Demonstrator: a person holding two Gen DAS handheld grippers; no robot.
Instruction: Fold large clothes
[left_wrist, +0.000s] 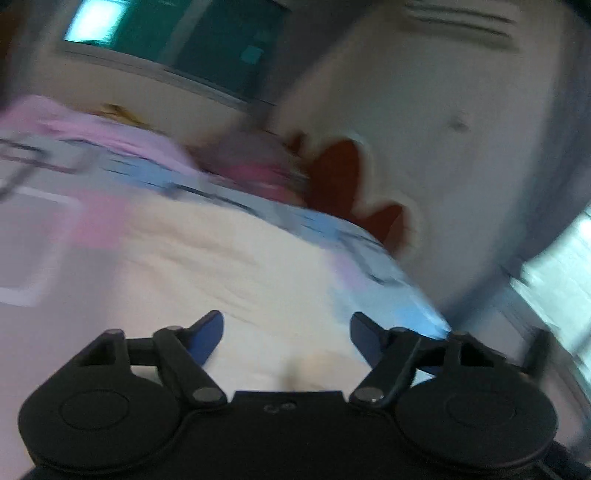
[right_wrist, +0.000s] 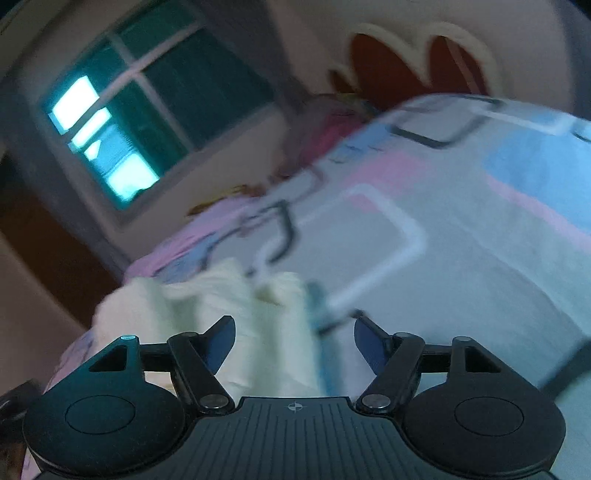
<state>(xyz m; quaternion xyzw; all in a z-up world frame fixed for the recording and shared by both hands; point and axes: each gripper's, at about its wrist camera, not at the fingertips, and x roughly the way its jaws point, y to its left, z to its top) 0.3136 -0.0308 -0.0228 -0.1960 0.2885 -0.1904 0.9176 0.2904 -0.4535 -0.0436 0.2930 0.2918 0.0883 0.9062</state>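
A: Largest item?
B: Bed (right_wrist: 461, 229), sheet patterned pink, blue and grey.
A: Next?
B: Cream garment (left_wrist: 207, 266), spread on the bed; in the right view it lies bunched (right_wrist: 229, 314) near the bed's edge.
A: Grippers?
B: Left gripper (left_wrist: 287, 334): jaws apart, nothing between. Right gripper (right_wrist: 294, 341): jaws apart, over the garment, not clamping it.

The picture is smeared by motion blur. The left hand-held gripper (left_wrist: 287, 334), black with blue-faced fingers (left_wrist: 208, 338), stands with its jaws apart and nothing between them. Below and ahead of it lies a cream-white, softly creased garment (left_wrist: 221, 258), spread over a bed with a pastel sheet patterned in pink, blue and white (left_wrist: 376, 266). Beyond the bed are a dark red scalloped headboard (left_wrist: 340, 177), a white wall (left_wrist: 461, 166) and a teal-tinted window (left_wrist: 177, 40).
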